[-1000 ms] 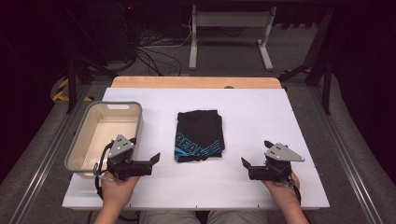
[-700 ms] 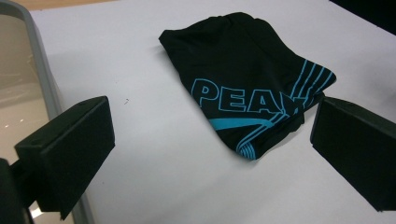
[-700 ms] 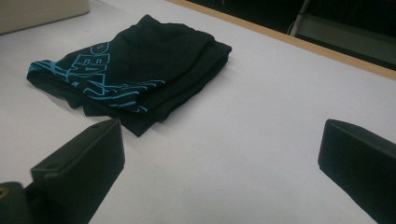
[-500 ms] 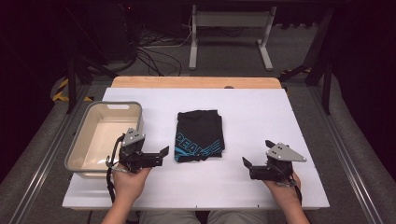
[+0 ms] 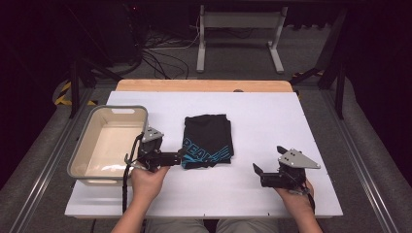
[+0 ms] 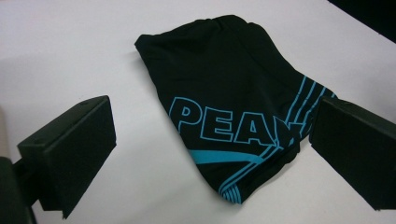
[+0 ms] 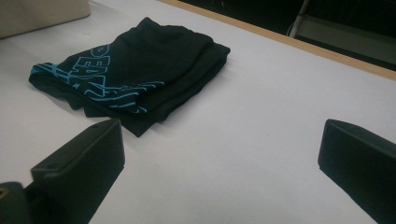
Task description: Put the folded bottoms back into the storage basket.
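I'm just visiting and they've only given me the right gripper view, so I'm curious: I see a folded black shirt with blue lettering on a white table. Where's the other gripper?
Observer: In the high view, the left gripper is at the near left corner of the folded shirt, jaws open, shirt not yet gripped.
Operator: What's that pale thing at my top left corner?
Observer: A beige plastic tub at the left edge of the table; the high view shows it empty.
Operator: Can you read the lettering?
Observer: The left gripper view shows "PEA" clearly, then a letter partly hidden by a jaw.
Operator: And my gripper?
Observer: The right gripper is open over bare table, right of the shirt.
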A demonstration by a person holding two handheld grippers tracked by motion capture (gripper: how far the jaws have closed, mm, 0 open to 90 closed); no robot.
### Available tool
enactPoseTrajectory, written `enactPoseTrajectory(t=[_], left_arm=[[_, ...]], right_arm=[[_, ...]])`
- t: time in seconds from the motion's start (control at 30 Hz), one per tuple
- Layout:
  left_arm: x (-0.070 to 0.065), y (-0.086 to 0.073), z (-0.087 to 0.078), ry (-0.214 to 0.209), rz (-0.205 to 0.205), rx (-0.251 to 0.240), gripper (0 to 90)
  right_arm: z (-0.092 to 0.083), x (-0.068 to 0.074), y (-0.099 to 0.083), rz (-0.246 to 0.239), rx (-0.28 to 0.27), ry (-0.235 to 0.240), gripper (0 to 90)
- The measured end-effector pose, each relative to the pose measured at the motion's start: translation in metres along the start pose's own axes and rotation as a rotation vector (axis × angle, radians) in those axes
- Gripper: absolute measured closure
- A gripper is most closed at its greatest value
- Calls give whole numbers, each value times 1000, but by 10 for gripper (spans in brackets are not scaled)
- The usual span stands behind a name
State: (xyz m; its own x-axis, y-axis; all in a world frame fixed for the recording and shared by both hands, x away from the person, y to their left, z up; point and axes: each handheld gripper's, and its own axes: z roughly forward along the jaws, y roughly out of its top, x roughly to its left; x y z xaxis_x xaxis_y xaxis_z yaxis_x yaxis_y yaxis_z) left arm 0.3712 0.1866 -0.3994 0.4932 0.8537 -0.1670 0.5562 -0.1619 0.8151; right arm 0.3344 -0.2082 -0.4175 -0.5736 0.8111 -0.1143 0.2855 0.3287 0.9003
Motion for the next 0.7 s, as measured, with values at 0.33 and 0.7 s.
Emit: enactPoseTrajectory(t=[0.33,0.7], left_arm=[[14,7,34,-14,-73,71,13],[22,9,58,-57,-149,119,23]], right_arm=[[-2,-1,0,3,-6,2,14],[-3,-1,0,7,-8,-2,14]])
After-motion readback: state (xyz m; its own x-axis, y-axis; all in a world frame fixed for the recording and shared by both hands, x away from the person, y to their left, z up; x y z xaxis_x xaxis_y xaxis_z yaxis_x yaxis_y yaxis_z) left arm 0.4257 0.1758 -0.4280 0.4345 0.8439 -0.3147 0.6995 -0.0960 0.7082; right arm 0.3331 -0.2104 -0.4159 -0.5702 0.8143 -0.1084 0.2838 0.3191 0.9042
